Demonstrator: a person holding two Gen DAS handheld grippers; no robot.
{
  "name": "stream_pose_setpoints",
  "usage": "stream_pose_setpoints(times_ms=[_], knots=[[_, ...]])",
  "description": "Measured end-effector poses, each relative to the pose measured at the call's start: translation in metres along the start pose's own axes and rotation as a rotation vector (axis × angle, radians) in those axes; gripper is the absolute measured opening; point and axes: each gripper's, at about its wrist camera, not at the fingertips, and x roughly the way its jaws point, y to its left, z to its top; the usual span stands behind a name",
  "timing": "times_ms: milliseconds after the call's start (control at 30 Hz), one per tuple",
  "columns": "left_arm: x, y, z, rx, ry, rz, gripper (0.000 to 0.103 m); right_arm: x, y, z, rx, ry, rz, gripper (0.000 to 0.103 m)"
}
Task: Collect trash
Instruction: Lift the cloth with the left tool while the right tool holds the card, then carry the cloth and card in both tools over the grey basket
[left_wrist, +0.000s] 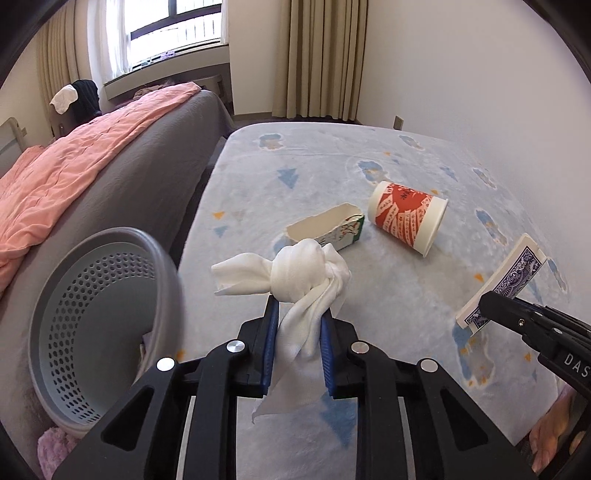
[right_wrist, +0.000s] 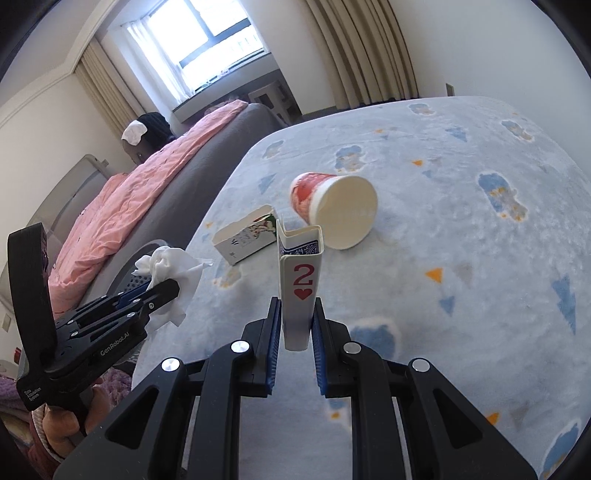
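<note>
My left gripper (left_wrist: 297, 308) is shut on a knotted white tissue (left_wrist: 306, 273), lifted above the pale blue patterned blanket (left_wrist: 406, 295). The same tissue (right_wrist: 168, 271) and gripper show at the left of the right wrist view. My right gripper (right_wrist: 297, 314) is shut on a bent playing card (right_wrist: 301, 280), a two of hearts with a blue back (left_wrist: 506, 284). A red and white paper cup (left_wrist: 406, 218) lies on its side on the blanket, mouth towards the right camera (right_wrist: 340, 212). Beside it lies a torn small carton (left_wrist: 327, 227), also in the right wrist view (right_wrist: 245, 236).
A grey perforated basket (left_wrist: 99, 332) lies tilted at the blanket's left edge, something pale inside. A grey bed with a pink quilt (left_wrist: 74, 166) runs along the left. Curtains (left_wrist: 321, 55) and a window are at the back, a white wall on the right.
</note>
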Motion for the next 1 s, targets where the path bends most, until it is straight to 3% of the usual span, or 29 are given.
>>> stream_pose_setpoints(times_ms=[467,1000], knots=[[-0.039,0.107,-0.021,-0.166,-0.039,0.085,0.021,0.037,0.103,0.012,-0.158,0.053,0.081,0.017],[-0.034,0.200,-0.036,-0.295,-0.024,0.150,0.021,0.095,0.201,0.013,-0.314,0.133,0.163,0.017]])
